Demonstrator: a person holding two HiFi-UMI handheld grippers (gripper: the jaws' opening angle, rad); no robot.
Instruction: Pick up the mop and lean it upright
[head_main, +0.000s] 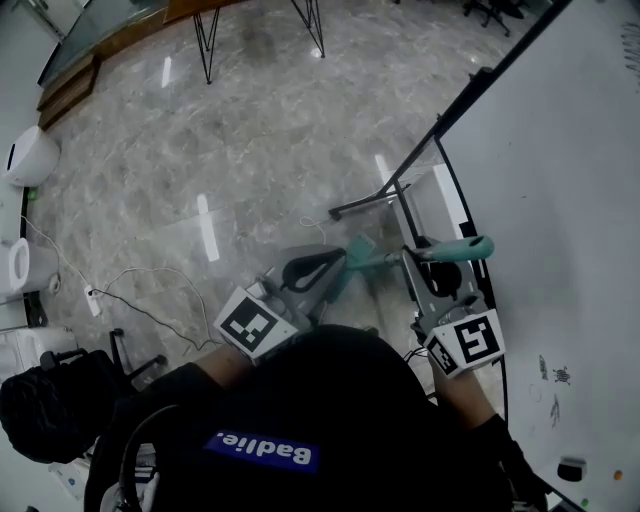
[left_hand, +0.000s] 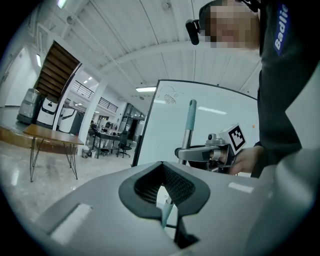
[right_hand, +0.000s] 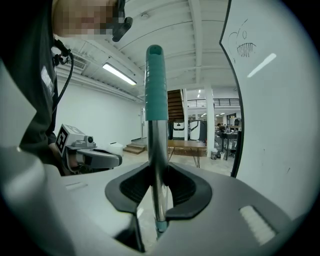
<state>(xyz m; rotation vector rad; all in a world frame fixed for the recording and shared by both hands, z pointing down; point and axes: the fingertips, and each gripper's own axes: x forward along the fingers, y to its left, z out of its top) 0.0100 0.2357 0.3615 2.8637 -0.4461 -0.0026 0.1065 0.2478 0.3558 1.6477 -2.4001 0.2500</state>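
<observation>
The mop is a metal pole with a teal grip (head_main: 458, 249) at its top end, and it stands close to the whiteboard. My right gripper (head_main: 437, 283) is shut on the metal pole (right_hand: 157, 170) just below the teal grip (right_hand: 156, 85), which rises upright between its jaws. My left gripper (head_main: 312, 272) is lower down and to the left, shut on a thin teal section of the pole (left_hand: 166, 214). From the left gripper view the pole (left_hand: 190, 120) leans away up to the right gripper (left_hand: 200, 151). The mop head is hidden.
A large whiteboard (head_main: 580, 200) on a black frame (head_main: 470, 100) fills the right side, with its foot (head_main: 365, 205) on the marble floor. A white cable (head_main: 150, 300) trails at the left. White appliances (head_main: 30, 155) and table legs (head_main: 205, 40) stand farther off.
</observation>
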